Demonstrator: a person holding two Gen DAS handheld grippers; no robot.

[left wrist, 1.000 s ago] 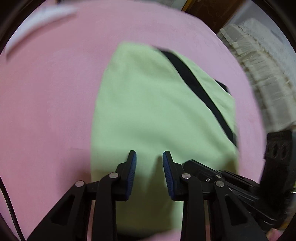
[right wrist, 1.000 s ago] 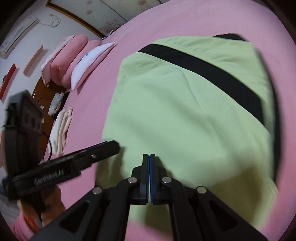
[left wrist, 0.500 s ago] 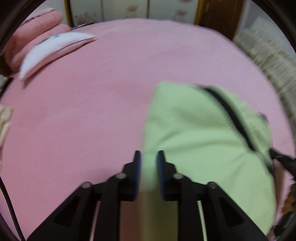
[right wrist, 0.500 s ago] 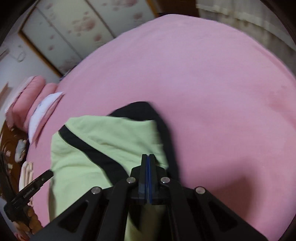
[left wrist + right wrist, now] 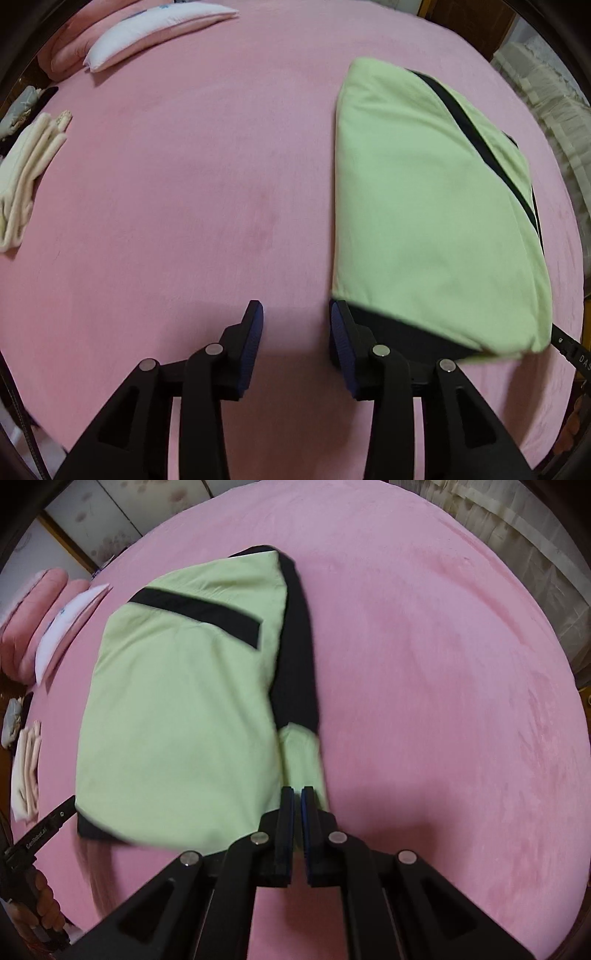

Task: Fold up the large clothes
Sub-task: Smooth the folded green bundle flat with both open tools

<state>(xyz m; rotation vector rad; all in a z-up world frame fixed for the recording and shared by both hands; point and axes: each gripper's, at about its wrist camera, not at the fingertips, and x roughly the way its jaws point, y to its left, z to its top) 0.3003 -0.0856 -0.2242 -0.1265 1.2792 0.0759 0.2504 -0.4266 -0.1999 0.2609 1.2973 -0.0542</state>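
Pink bedding covers the bed (image 5: 184, 184), and on it lies the folded garment (image 5: 424, 206), pale green with black bands. In the left wrist view the left claw (image 5: 295, 325) hangs over bare pink cover with the garment just to its right; the garment's near corner lies close against the right pad, though whether they touch I cannot tell. Its jaws stand partly apart, have just been opening, and have nothing between them.

In the right wrist view the right claw (image 5: 297, 797) sits at the garment's near right edge, with green cloth showing just beyond its tips. Its jaws stand almost together, only a thin slit between the blue pads, and I cannot tell whether any cloth is caught in that slit.

The left view alone shows the white pillow (image 5: 155, 33) whole at the far left, beside a pink roll (image 5: 70, 48), and a stack of cream cloth (image 5: 26, 173) lying flat at the left bed edge. The right view alone shows the garment's black sleeve (image 5: 295, 646) down its right side, the short black band across the top, and a hand (image 5: 40, 904) gripping the other tool's handle at lower left.

That handle carries small white lettering, too blurred to read surely. A fragment "DAS" shows at the right edge of the left view.
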